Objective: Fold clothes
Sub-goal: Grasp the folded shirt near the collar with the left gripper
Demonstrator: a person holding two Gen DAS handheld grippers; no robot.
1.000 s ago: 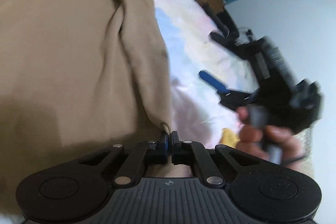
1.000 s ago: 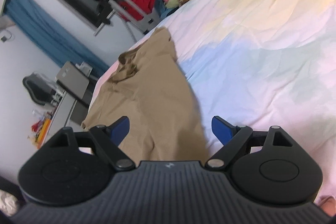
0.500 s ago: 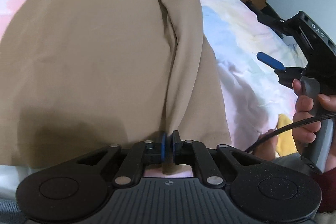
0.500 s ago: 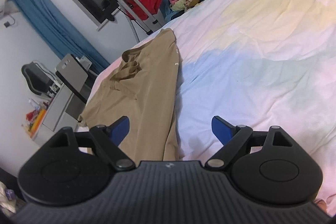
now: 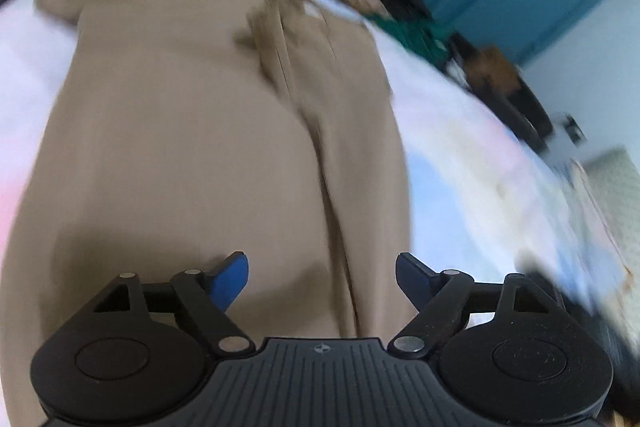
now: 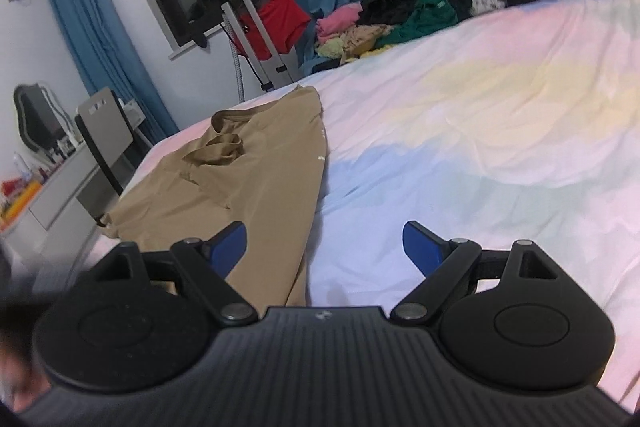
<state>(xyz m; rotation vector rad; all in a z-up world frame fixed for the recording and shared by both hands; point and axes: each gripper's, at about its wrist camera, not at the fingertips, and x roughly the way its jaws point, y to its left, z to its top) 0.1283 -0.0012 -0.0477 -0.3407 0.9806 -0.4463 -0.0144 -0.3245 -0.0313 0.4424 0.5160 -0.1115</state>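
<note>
Hovering wide open and empty, the left hand-held gripper [image 5: 322,275] hangs over the tan shirt [image 5: 192,155].

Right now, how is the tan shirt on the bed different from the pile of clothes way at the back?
The tan shirt lies spread out flat near the bed's left edge; the pile of clothes is heaped in a jumble at the far end. The shirt is one plain colour; the pile mixes pink, green, black and yellow. The shirt sits close under the open left tool; the pile is far from both tools. Both are clothes still unfolded.
</note>
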